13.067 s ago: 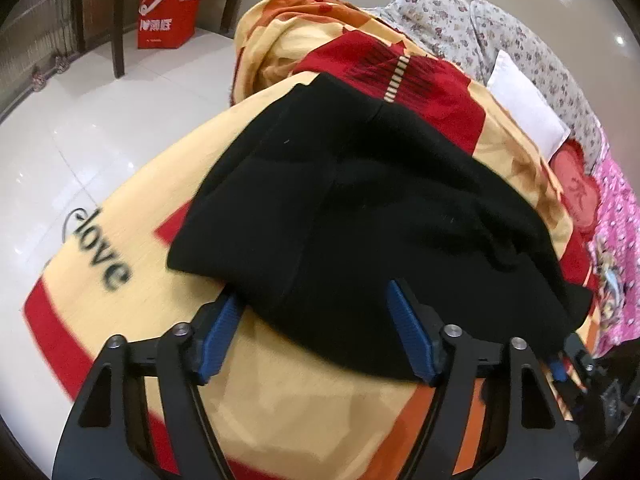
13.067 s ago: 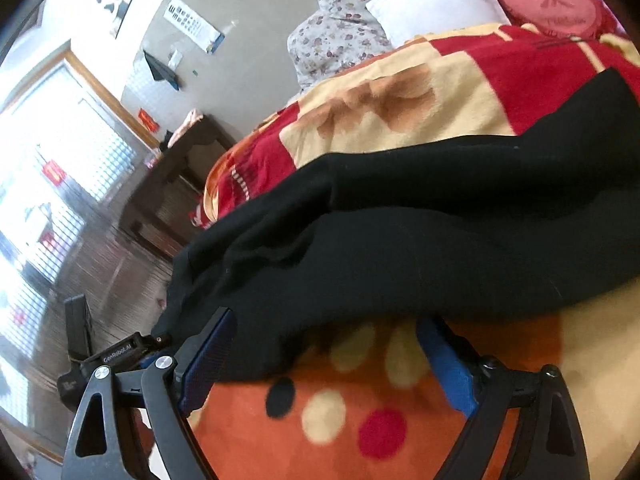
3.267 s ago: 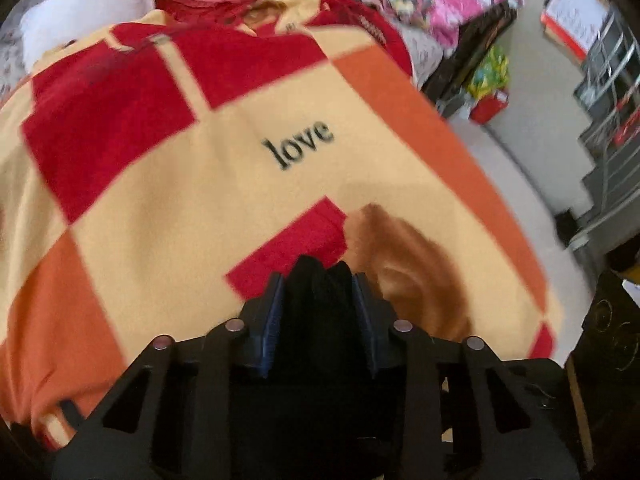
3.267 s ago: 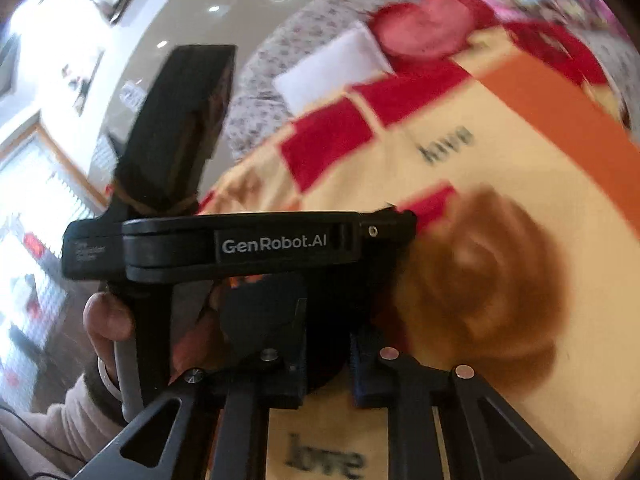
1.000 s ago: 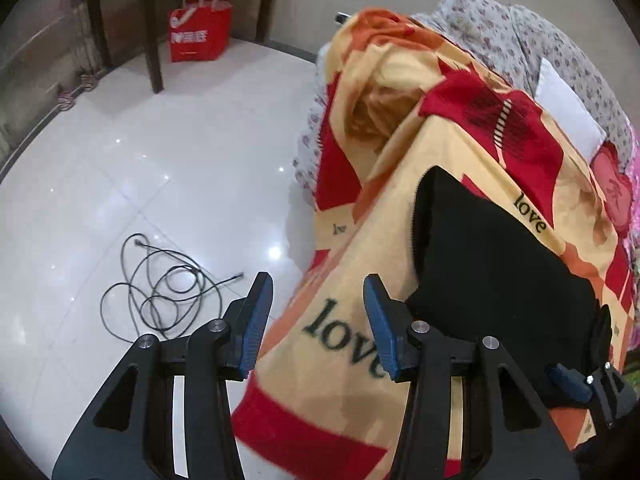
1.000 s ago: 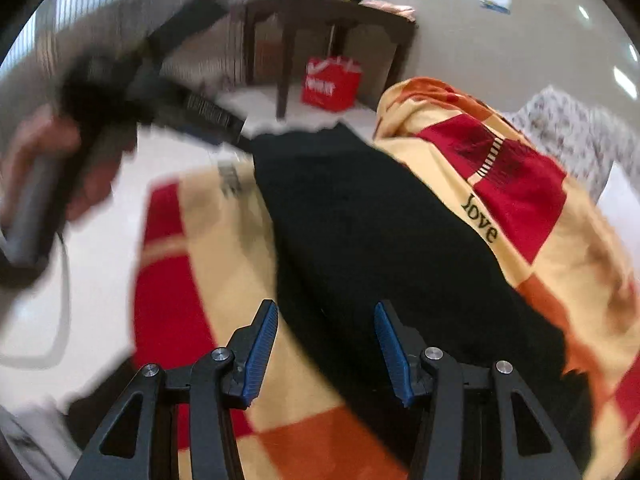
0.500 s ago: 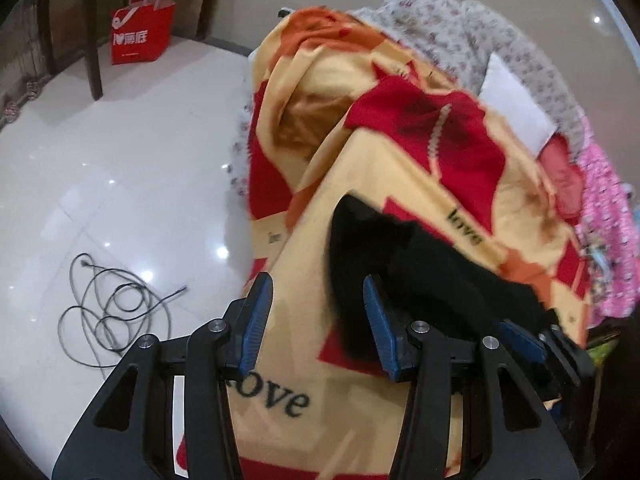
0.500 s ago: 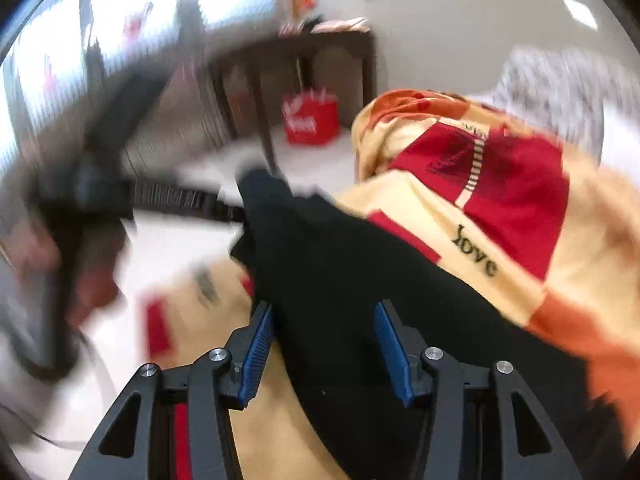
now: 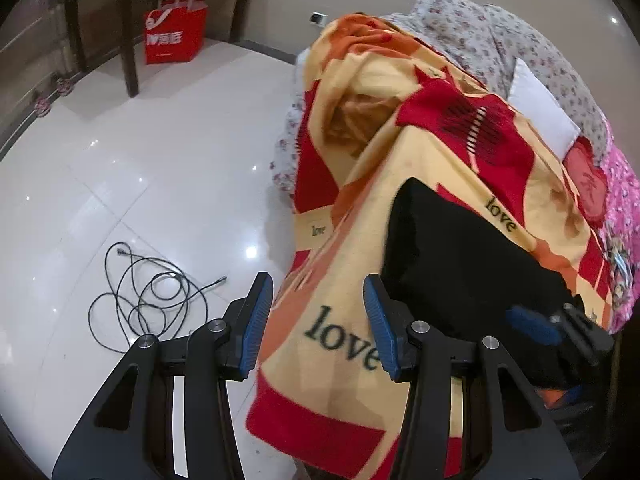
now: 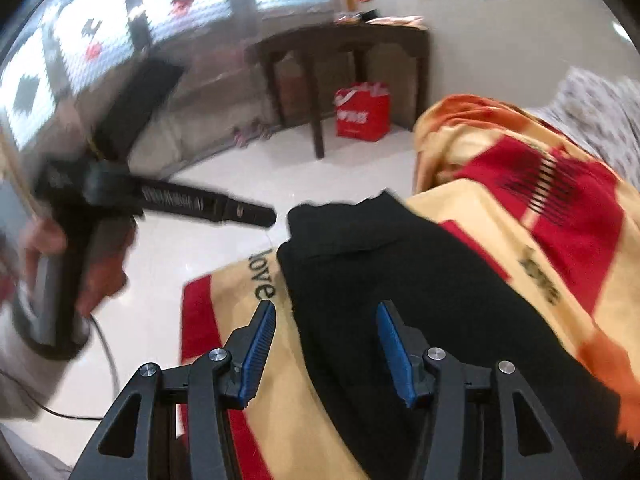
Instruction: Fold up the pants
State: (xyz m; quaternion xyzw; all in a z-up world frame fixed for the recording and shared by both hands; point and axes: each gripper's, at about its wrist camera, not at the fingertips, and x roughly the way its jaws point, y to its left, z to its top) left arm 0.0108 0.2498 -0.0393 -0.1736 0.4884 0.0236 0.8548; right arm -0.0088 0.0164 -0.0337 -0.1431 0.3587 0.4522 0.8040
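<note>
The black pants (image 9: 460,256) lie folded in a long strip on the yellow, red and orange "love" blanket (image 9: 432,160). My left gripper (image 9: 318,322) is open and empty, held above the blanket's near edge, left of the pants. My right gripper (image 10: 326,344) is open and empty, hovering over the near part of the pants (image 10: 380,280). The right gripper also shows at the far right of the left wrist view (image 9: 560,328). The left gripper shows blurred at the left of the right wrist view (image 10: 180,200), just off the pants' end.
The white tiled floor (image 9: 120,168) lies left of the bed, with a coiled black cable (image 9: 148,292). A red shopping bag (image 9: 174,36) stands by a dark wooden table (image 10: 344,56). A white pillow (image 9: 540,112) and floral bedding (image 9: 480,36) lie at the far end.
The raised end of the pants has been laid down flat on the blanket. Both grippers have drawn back, open and empty; the left one has swung left toward the floor side.
</note>
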